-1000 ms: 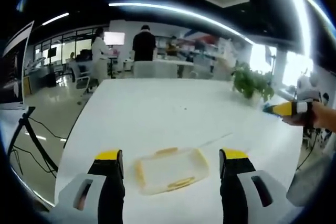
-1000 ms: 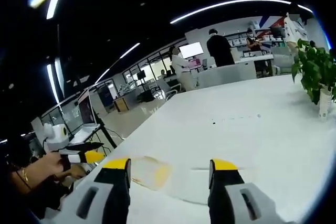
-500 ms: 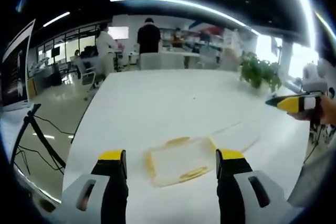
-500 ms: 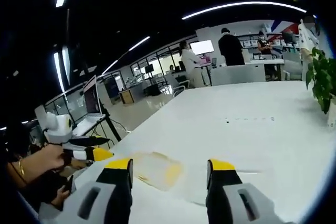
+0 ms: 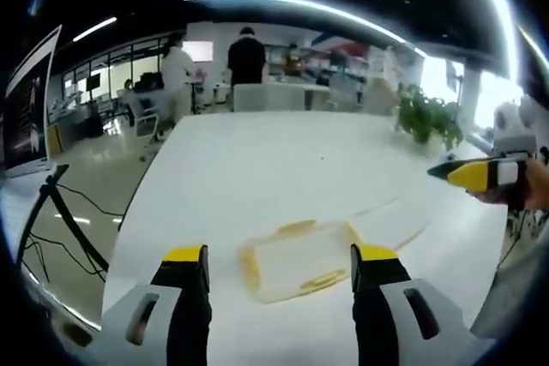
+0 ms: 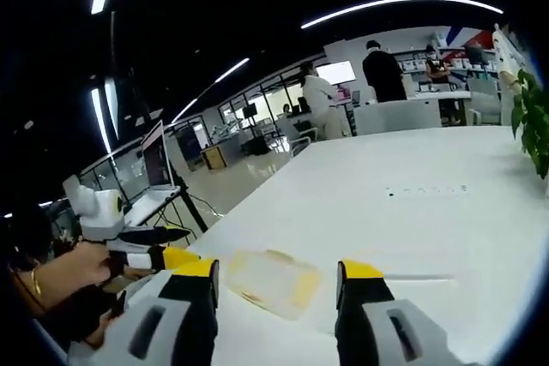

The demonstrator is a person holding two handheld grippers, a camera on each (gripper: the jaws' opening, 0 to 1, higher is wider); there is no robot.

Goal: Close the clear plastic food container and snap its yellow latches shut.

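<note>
Here the clear plastic food container (image 5: 296, 259) lies flat on the white table (image 5: 257, 169), framed between the jaws of the left gripper (image 5: 279, 256), which stand wide and empty. The right gripper (image 6: 276, 270) is likewise spread wide with nothing held. Both hover short of it, likely lining up from opposite sides so the lid (image 5: 390, 227) and yellow latches (image 5: 322, 281) can be reached.

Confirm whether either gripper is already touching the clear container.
No. The container lies on the white table beyond the open left gripper, untouched.
</note>
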